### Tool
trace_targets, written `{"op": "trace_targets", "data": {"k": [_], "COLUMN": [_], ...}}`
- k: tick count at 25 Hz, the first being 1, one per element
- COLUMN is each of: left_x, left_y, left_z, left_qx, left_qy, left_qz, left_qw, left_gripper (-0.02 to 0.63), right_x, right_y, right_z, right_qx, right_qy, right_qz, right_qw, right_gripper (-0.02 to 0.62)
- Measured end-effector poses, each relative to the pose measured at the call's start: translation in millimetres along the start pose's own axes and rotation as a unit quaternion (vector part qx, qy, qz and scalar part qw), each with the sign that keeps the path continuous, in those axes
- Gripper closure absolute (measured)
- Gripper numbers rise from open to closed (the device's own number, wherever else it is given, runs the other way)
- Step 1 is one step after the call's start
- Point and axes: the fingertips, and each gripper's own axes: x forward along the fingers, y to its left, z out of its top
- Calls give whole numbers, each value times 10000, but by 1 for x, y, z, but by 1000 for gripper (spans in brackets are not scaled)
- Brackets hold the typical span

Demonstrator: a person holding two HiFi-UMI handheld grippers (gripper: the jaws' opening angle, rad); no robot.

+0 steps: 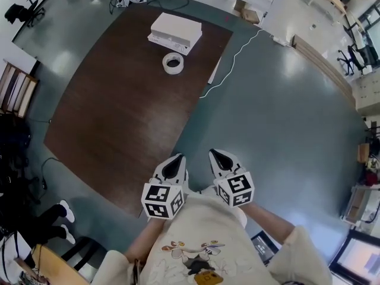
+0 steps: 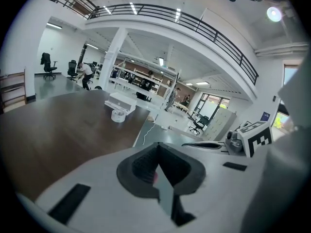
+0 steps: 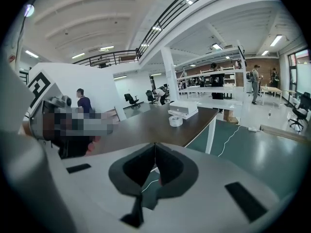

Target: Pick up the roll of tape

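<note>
A white roll of tape (image 1: 173, 63) lies flat on the far part of a dark brown table (image 1: 119, 111), just in front of a white box (image 1: 175, 31). The left gripper view shows the tape (image 2: 118, 115) small and far off, and so does the right gripper view, where the tape (image 3: 175, 121) sits near the table's far end. My left gripper (image 1: 177, 158) and right gripper (image 1: 215, 154) are held side by side close to my body, off the table's near corner. Both are shut and hold nothing.
A white cable (image 1: 234, 58) runs across the grey-green floor to the right of the table. Office chairs (image 1: 24, 9), shelving and desks stand around the room. A person's legs in white shoes (image 1: 64, 211) are at the left. Other people stand far off.
</note>
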Motion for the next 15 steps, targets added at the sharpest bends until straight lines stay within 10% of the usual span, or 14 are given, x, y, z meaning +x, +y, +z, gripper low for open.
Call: {"op": "trace_targets", "data": {"k": [15], "left_x": [38], "left_y": [84], "left_z": [47], "left_qx": [-342], "left_qy": [87], "left_qz": [24], "left_qw": [9994], "left_gripper": [601], "right_x": [96], "right_y": [-9], "right_z": [58], "right_qx": [-147], "right_qy": [174], "right_qz": [-165], "right_qw": [9996], "right_gripper": [588]}}
